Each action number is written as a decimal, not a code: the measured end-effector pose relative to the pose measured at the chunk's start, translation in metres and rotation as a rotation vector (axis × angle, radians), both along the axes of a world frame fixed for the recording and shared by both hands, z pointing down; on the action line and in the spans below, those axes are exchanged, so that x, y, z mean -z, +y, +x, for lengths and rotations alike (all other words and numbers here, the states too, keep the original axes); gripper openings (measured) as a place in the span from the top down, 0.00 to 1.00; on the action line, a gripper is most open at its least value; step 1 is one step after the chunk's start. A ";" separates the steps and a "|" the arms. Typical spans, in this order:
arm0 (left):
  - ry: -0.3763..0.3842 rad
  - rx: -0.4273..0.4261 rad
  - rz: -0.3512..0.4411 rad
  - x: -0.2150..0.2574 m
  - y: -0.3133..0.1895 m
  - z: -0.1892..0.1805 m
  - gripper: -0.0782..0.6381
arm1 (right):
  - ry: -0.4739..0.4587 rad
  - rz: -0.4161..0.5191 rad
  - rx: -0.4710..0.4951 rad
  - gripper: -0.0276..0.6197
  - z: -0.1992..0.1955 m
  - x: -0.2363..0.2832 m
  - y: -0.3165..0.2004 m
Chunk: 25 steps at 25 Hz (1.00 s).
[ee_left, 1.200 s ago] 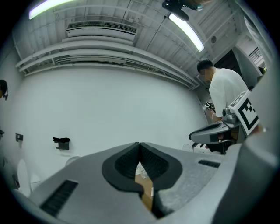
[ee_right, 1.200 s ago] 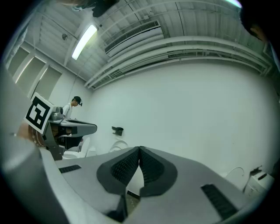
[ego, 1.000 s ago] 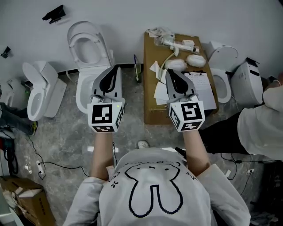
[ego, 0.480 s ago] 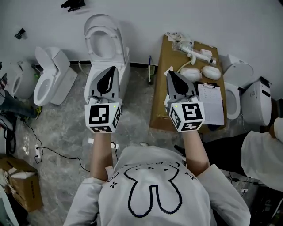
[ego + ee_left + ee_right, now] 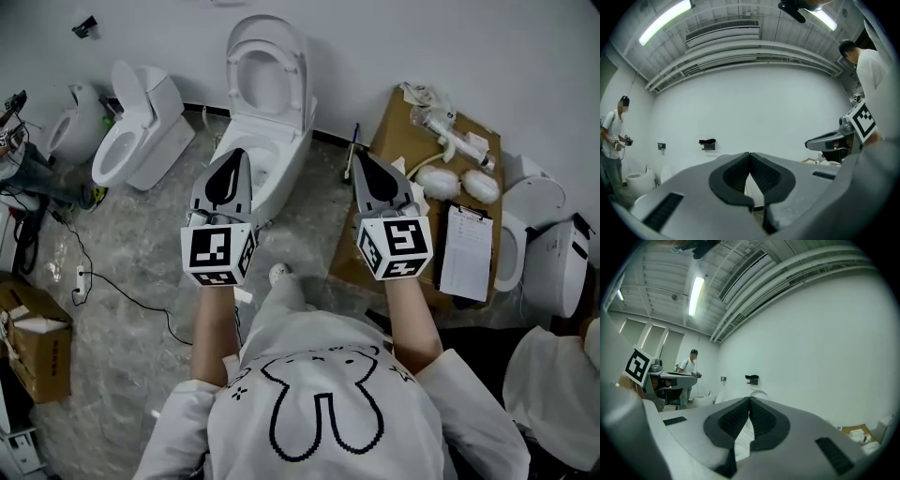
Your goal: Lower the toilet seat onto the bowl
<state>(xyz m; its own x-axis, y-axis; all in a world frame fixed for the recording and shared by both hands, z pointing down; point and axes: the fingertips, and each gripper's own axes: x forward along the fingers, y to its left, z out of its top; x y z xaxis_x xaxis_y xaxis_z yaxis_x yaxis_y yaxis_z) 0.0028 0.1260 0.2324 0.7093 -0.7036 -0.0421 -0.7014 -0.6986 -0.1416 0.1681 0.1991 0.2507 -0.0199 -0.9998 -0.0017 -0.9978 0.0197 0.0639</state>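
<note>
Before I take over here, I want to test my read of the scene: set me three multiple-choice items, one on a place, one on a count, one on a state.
1. Where does the clipboard lie?
A. on the cardboard box at right
B. on the floor at left
C. inside a toilet

2. How many grippers grip something?
A. none
B. one
C. both

3. The toilet seat ahead is:
A. down flat
B. raised
C. lying on the floor

Key:
1 A: it rests on the box's top.
2 A: the left gripper and right gripper each show jaws together with nothing between.
3 B: the seat stands up behind the bowl.
</note>
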 end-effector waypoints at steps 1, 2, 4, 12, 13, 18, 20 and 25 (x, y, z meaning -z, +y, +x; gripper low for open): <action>-0.003 0.011 -0.004 -0.002 -0.004 -0.005 0.88 | -0.001 -0.003 0.011 0.91 -0.003 -0.001 -0.005; -0.003 0.022 -0.009 -0.004 -0.008 -0.009 0.88 | -0.002 -0.007 0.023 0.91 -0.007 -0.003 -0.011; -0.003 0.046 -0.018 -0.007 -0.018 -0.018 0.88 | -0.005 -0.015 0.044 0.91 -0.012 -0.006 -0.023; -0.001 0.115 -0.050 -0.017 -0.064 -0.048 0.88 | -0.003 -0.040 0.113 0.91 -0.037 -0.014 -0.076; -0.001 0.121 -0.052 -0.018 -0.070 -0.051 0.88 | -0.005 -0.043 0.117 0.91 -0.039 -0.015 -0.083; 0.004 0.148 -0.066 -0.023 -0.109 -0.063 0.88 | 0.004 -0.060 0.147 0.91 -0.050 -0.019 -0.127; 0.004 0.151 -0.076 -0.026 -0.126 -0.065 0.88 | 0.005 -0.066 0.152 0.91 -0.054 -0.020 -0.145; 0.006 0.151 -0.095 -0.034 -0.166 -0.067 0.88 | 0.018 -0.086 0.164 0.91 -0.061 -0.026 -0.188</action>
<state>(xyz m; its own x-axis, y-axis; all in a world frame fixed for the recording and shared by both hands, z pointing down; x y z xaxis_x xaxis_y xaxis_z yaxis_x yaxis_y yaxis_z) -0.0642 -0.0402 0.2666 0.5955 -0.8029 0.0261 -0.7997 -0.5956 -0.0755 0.1071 0.0106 0.2768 -0.1816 -0.9796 0.0855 -0.9795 0.1879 0.0727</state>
